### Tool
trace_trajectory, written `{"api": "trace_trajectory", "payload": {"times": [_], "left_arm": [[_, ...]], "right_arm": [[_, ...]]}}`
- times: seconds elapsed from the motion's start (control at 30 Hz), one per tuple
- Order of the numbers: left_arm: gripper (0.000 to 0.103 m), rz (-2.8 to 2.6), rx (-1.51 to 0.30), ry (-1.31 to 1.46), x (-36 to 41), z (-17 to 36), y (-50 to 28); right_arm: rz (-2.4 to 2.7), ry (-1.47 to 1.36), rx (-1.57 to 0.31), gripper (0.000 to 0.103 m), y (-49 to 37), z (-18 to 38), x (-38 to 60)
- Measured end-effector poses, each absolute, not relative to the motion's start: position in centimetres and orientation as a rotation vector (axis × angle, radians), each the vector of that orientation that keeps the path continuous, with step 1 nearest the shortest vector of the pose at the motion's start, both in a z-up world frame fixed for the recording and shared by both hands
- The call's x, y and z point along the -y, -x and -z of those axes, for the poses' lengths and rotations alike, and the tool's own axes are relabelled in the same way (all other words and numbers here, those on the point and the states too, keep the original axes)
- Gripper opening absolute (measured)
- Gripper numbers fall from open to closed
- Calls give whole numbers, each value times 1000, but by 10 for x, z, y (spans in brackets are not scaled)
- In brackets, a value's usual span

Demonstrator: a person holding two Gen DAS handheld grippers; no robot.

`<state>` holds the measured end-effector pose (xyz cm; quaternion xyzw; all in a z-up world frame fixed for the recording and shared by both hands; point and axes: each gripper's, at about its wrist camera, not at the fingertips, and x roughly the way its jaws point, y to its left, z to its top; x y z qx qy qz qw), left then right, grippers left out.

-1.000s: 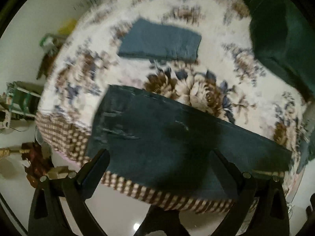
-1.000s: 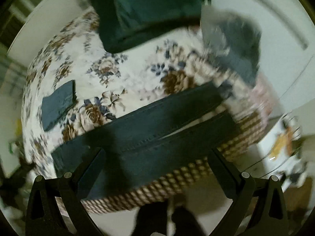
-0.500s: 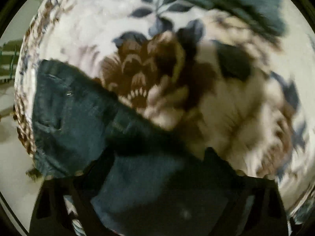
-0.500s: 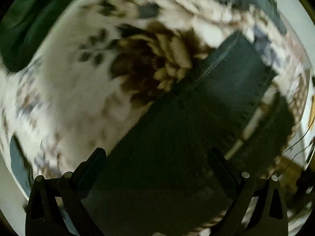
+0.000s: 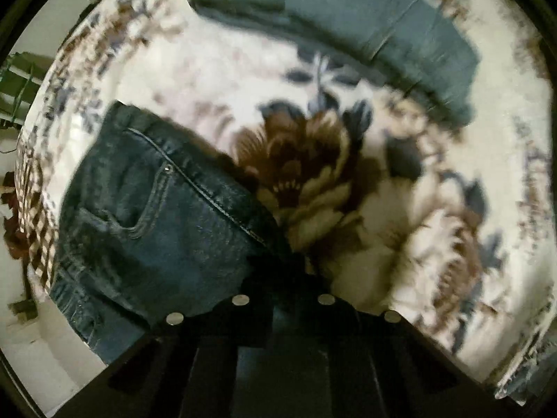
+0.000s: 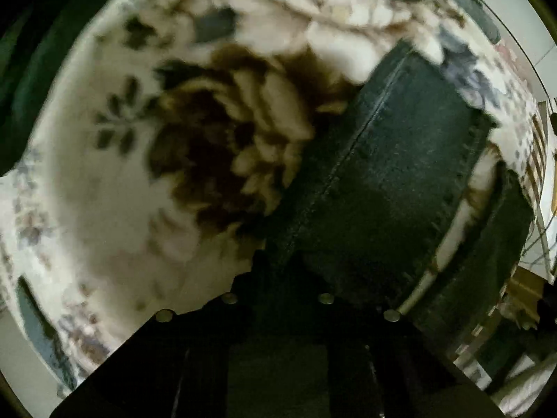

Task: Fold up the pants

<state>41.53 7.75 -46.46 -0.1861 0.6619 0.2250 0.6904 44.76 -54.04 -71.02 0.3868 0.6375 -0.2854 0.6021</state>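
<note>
Both hand-held grippers pointed straight down. The left hand-held gripper [image 5: 278, 264] was clamped on the pants [image 5: 153, 216] edge. The right hand-held gripper [image 6: 275, 261] pinched the leg seam; the blanket [image 6: 104, 209] lay at 9 o'clock.

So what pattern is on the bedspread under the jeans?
Cream bedspread with large brown and blue flowers, clearest in the left wrist view.

Both views look straight down from close above a floral blanket [image 5: 216, 69], each from a camera mounted behind its own gripper's fingers, whose dark bases fill the picture's six o'clock edge. The left wrist view sits over the waist end of the jeans [image 5: 149, 216], which spread toward eight o'clock, with another folded garment [image 5: 400, 31] at one o'clock. The right wrist view sits over the leg hems, running toward two o'clock. Both share the jeans and the blanket.
</note>
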Motion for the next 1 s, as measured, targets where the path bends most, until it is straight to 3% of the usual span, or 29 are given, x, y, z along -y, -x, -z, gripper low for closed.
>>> {"api": "trace_trajectory", "payload": {"times": [0.2, 0.27, 0.43, 0.63, 0.77, 0.87, 0.97, 1.0], "left_arm": [[6, -457, -1237, 499, -87, 358, -340], [6, -449, -1186, 507, -94, 356, -328], [6, -476, -1193, 516, -98, 398, -246], [6, -573, -1311, 578, -102, 486, -167], [6, -592, -1344, 584, -105, 526, -148], [10, -586, -1335, 533, -99, 523, -150], [11, -578, -1299, 514, -92, 503, -150], [11, -579, -1283, 514, -90, 494, -150]], "right_arm": [[458, -940, -1246, 9, -407, 645, 537], [408, -925, -1198, 8, -385, 630, 535], [370, -837, -1218, 8, -298, 623, 540], [401, -810, -1350, 7, -217, 680, 549], [424, -773, -1381, 6, -197, 704, 551], [387, -762, -1410, 7, -196, 711, 554], [322, -797, -1403, 15, -199, 700, 560], [313, -806, -1382, 31, -201, 690, 567]]}}
